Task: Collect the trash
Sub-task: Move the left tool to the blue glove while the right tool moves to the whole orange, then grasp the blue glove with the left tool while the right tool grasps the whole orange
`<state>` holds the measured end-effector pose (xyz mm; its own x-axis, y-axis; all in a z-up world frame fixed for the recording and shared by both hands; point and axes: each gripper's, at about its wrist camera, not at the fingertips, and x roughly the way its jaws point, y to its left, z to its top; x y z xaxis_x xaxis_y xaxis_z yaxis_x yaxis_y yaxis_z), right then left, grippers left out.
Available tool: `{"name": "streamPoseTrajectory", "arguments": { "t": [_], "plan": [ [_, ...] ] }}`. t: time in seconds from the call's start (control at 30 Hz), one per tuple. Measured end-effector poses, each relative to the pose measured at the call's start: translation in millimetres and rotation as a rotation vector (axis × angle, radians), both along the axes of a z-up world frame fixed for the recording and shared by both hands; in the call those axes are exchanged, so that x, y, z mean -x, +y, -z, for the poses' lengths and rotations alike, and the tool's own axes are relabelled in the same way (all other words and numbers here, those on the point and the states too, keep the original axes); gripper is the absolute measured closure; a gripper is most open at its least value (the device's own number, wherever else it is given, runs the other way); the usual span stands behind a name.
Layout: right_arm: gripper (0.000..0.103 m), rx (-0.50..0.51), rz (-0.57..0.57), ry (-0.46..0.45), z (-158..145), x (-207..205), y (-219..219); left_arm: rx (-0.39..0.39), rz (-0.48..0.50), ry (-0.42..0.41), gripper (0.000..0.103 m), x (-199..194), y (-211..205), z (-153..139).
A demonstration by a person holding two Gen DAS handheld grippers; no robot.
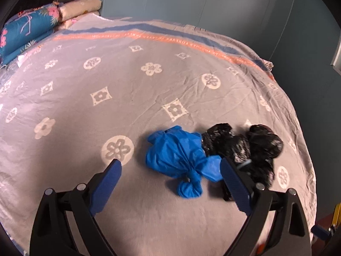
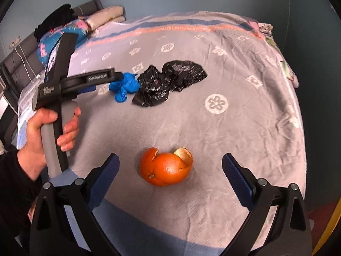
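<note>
A knotted blue plastic bag (image 1: pixel 181 160) lies on the grey patterned bedspread (image 1: pixel 127 85), with a crumpled black plastic bag (image 1: pixel 240 145) touching its right side. My left gripper (image 1: pixel 170 166) is open and hovers just above the bed, the blue bag's knot lying between its fingers. In the right wrist view an orange peel (image 2: pixel 166 166) sits on the bedspread (image 2: pixel 234 128), between the fingers of my open right gripper (image 2: pixel 170 162). Farther back lie the blue bag (image 2: pixel 124 85) and the black bag (image 2: pixel 168 81), with the left gripper (image 2: pixel 102 81) held by a hand (image 2: pixel 42 134) reaching toward them.
Folded quilts and pillows (image 1: pixel 32 25) are stacked at the head of the bed on the far left. A blue-grey wall (image 1: pixel 213 0) runs behind the bed. The bed's right edge (image 1: pixel 304 149) drops to the floor. Crumpled cloth (image 2: pixel 277 42) hangs at the far right corner.
</note>
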<state>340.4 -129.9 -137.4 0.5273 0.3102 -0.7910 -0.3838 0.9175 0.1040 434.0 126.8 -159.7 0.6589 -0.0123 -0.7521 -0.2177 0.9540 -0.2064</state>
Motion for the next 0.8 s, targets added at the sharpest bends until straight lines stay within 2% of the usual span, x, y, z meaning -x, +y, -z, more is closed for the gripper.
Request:
{"name": "streamPoseTrajectory", "arguments": {
  "t": [0.1,0.27,0.3,0.47,0.57,0.67,0.8],
  "plan": [
    [0.01,0.027,-0.01,0.012,12.2,-6.7,8.1,0.014,0.0,0.016,0.017,-9.8,1.0,12.2],
    [0.012,0.042,-0.009,0.045,26.5,-15.1,13.4,0.019,0.02,0.033,0.032,-22.4,-2.9,26.4],
    [0.019,0.048,-0.01,0.049,29.1,-16.7,14.9,0.004,0.024,0.028,0.034,-24.2,-5.6,27.4],
    [0.036,0.041,-0.025,0.08,38.6,-22.1,19.3,-0.013,0.052,0.011,0.069,-26.5,-16.5,27.9],
    [0.051,0.025,-0.031,0.071,37.7,-22.3,21.1,-0.005,0.05,-0.004,0.08,-23.0,-17.2,23.9],
    [0.058,0.03,-0.057,0.071,38.2,-20.1,24.0,0.01,0.05,-0.012,0.086,-19.0,-15.3,19.4],
    [0.063,0.007,-0.057,0.079,32.8,-18.4,21.3,0.017,0.031,-0.027,0.088,-10.7,-10.1,10.9]
  ]
}}
